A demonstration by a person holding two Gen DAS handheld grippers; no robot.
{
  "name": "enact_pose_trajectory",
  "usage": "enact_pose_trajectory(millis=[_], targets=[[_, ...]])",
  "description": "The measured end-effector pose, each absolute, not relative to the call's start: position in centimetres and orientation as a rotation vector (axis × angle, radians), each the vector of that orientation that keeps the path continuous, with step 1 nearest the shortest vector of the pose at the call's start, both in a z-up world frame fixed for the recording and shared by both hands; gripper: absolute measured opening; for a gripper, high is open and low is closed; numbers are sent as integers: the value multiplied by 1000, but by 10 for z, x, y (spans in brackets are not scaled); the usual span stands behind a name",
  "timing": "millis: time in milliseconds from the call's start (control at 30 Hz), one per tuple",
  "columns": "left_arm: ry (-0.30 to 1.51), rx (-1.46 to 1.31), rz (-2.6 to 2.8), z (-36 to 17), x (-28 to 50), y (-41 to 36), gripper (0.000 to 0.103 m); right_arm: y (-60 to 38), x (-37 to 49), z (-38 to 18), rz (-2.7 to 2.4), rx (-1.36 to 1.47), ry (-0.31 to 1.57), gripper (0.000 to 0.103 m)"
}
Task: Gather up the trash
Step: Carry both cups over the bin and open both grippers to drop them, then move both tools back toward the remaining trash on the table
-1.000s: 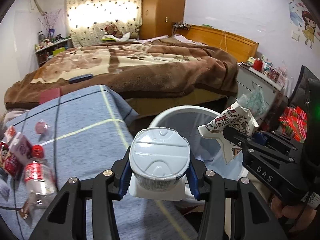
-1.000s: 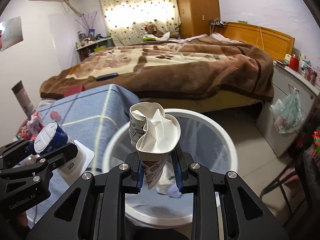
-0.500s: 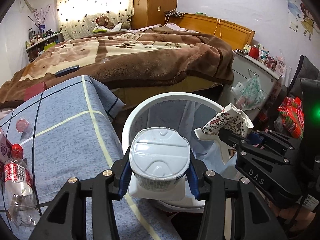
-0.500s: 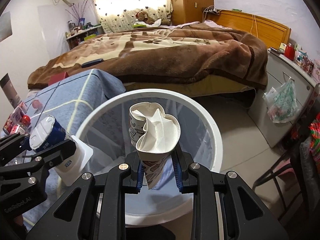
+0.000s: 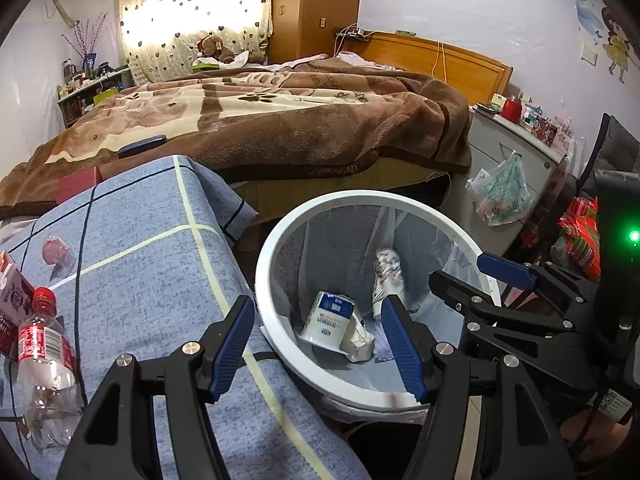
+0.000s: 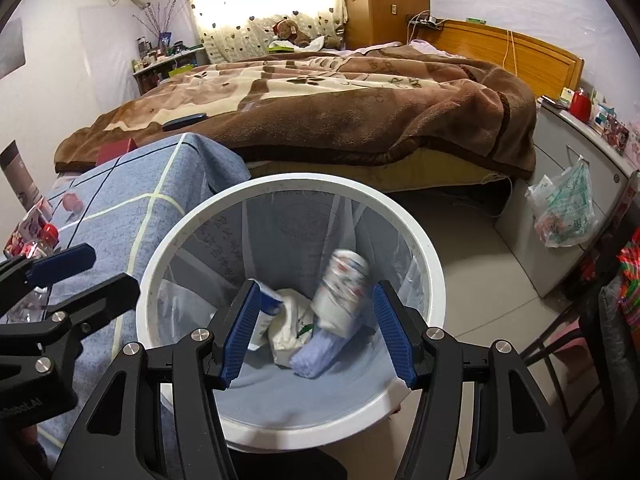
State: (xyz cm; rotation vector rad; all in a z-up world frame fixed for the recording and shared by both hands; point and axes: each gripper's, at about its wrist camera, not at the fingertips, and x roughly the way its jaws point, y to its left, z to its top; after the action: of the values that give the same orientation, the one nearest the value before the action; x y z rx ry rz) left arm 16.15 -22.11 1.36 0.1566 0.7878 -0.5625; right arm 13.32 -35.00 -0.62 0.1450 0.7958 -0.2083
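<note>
Now that the left gripper (image 5: 318,340) has let go, its blue-padded jaws are spreading with nothing between them, and the white plastic yogurt cup with the blue label (image 5: 327,319) it was holding half a second ago lies at the bottom of the round white lined trash bin (image 5: 276,332), with the clear plastic bottle with the red cap (image 5: 42,356) still waiting on the blue checked tablecloth (image 5: 160,272) at far left. Over on the right wrist view it's the same deal: the right gripper (image 6: 314,332) is opening on nothing and the crumpled printed paper cup (image 6: 340,290) is blurred, so probably mid-drop inside the bin, meaning two pieces are done and both hands are free to head back left for more.
</note>
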Motion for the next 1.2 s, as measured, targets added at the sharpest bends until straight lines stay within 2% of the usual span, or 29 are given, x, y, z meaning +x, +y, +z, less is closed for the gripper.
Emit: enact_pose_trajectory(millis=[567, 1200], targets=[[727, 129, -483, 34, 147, -179, 68, -330, 127, 10, -181, 150, 734, 60], [693, 54, -328, 40, 132, -94, 68, -273, 131, 19, -64, 126, 705, 60]])
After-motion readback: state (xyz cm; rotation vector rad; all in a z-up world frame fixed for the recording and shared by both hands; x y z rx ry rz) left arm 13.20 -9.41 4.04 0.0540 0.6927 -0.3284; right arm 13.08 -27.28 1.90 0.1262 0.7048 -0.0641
